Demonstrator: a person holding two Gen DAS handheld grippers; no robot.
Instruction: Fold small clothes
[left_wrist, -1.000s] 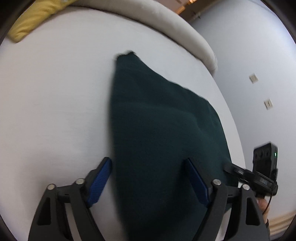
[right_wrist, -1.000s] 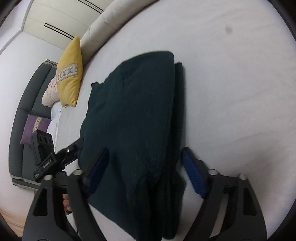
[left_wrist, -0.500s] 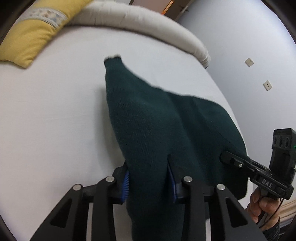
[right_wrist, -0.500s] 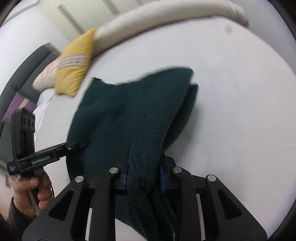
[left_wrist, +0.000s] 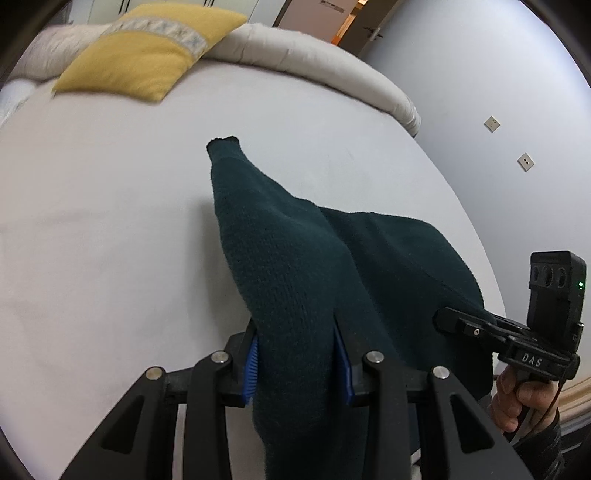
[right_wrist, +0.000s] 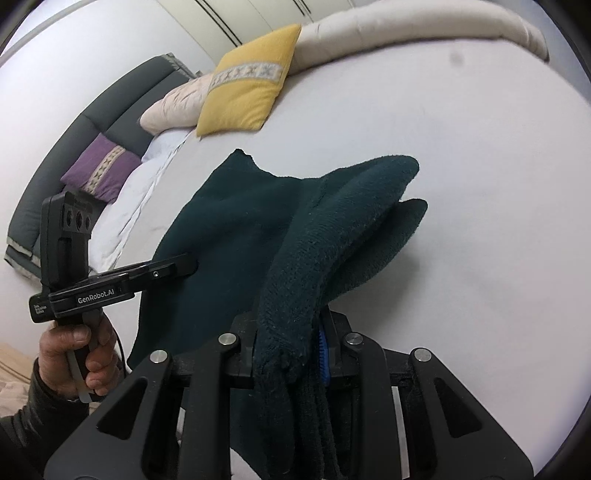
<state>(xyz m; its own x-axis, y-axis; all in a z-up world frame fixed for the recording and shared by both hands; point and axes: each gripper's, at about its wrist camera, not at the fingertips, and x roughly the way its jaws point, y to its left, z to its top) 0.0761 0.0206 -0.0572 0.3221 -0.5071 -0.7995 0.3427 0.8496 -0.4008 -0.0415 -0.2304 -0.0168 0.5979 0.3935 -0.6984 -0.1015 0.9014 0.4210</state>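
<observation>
A dark green knitted garment (left_wrist: 295, 266) lies on the white bed (left_wrist: 92, 240), its near edge lifted. My left gripper (left_wrist: 297, 354) is shut on the near left corner of the garment. My right gripper (right_wrist: 291, 343) is shut on the near right corner, where several layers (right_wrist: 332, 236) bunch up. Each gripper shows in the other's view: the right one (left_wrist: 480, 328) at the garment's right edge, the left one (right_wrist: 155, 273) at its left edge. The far end of the garment (left_wrist: 225, 147) rests on the bed.
A yellow cushion (left_wrist: 147, 55) and a long cream bolster (left_wrist: 314, 66) lie at the far side of the bed. A purple cushion (right_wrist: 99, 170) and a grey headboard (right_wrist: 110, 122) stand to the left. A wall with sockets (left_wrist: 524, 160) is on the right.
Both grippers went from open around the garment's near edge to shut on it. They have lifted the near edge off the bed and the views have tilted up.
</observation>
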